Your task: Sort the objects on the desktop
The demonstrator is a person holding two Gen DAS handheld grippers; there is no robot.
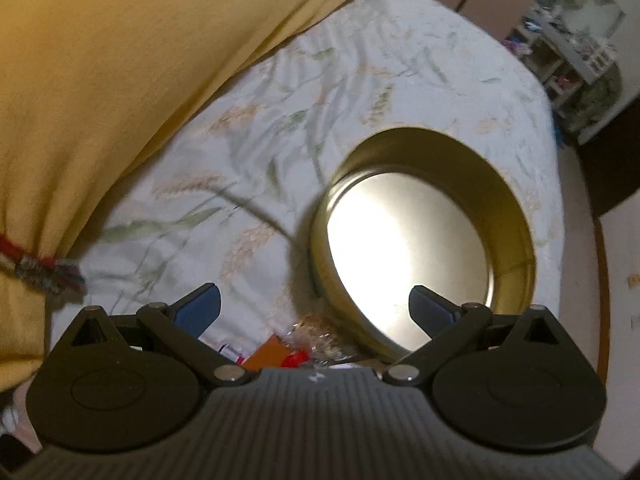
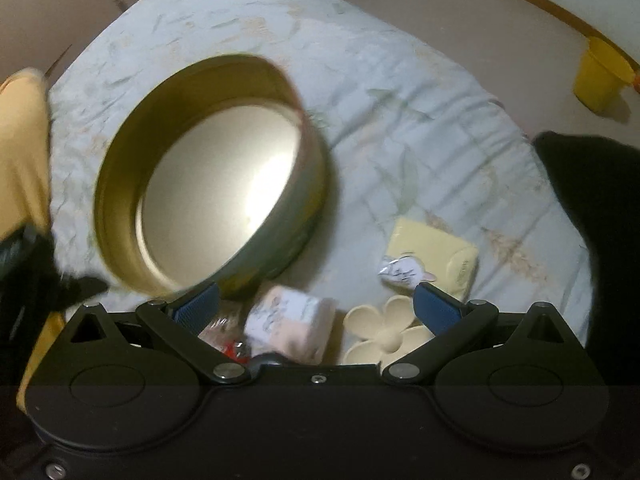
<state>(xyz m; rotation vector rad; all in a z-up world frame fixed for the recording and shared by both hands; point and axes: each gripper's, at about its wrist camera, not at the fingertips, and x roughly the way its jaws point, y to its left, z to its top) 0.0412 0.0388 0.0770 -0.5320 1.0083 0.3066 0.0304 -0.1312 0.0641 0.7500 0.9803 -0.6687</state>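
Observation:
A round gold tin (image 1: 512, 216) stands open and empty on a pale floral cloth (image 1: 280, 120); it also shows in the right wrist view (image 2: 120, 184). My left gripper (image 1: 316, 306) is open and empty, just left of the tin, above a clear snack wrapper (image 1: 316, 330) and an orange packet (image 1: 266, 354). My right gripper (image 2: 316, 304) is open and empty above a pink-white tissue pack (image 2: 292, 320), a cream flower-shaped clip (image 2: 384, 330), a pale yellow pad (image 2: 436, 252) and a small white wrapped item (image 2: 400, 272).
A person's yellow sleeve (image 1: 100, 80) fills the left. A yellow cup (image 2: 600, 76) stands on the floor at the far right. A dark object (image 2: 592, 220) lies at the cloth's right edge. Shelves (image 1: 572, 48) stand beyond the table.

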